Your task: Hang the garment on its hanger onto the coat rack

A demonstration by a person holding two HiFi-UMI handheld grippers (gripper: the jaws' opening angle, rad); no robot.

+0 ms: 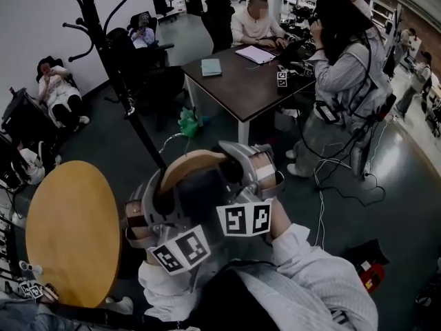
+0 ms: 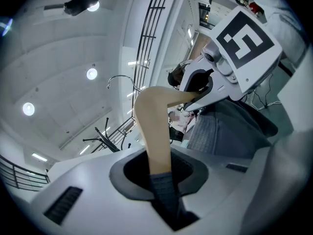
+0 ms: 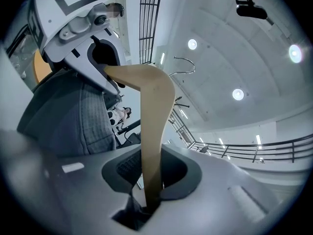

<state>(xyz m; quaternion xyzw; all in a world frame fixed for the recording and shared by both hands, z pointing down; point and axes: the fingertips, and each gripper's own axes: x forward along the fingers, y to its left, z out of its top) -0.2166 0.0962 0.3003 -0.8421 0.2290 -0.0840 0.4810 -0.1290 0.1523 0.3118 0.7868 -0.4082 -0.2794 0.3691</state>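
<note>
A tan wooden hanger [image 1: 186, 163] with a dark grey garment [image 1: 200, 193] draped on it is held up close below my head. My left gripper [image 1: 147, 204] is shut on the hanger's left arm and my right gripper [image 1: 257, 168] on its right arm. In the left gripper view the left gripper [image 2: 159, 168] clamps the tan arm [image 2: 154, 131] and a fold of garment [image 2: 166, 195]. In the right gripper view the right gripper [image 3: 151, 173] clamps the other arm [image 3: 154, 126]. The metal hook [image 3: 183, 65] points up. The black coat rack [image 1: 110, 54] stands ahead to the left, apart from the hanger.
A round wooden table [image 1: 69, 233] is close on my left. A dark table [image 1: 248, 74] with a seated person lies ahead. A standing person [image 1: 344, 81] with cables on the floor is at the right. Seated people are by the left wall.
</note>
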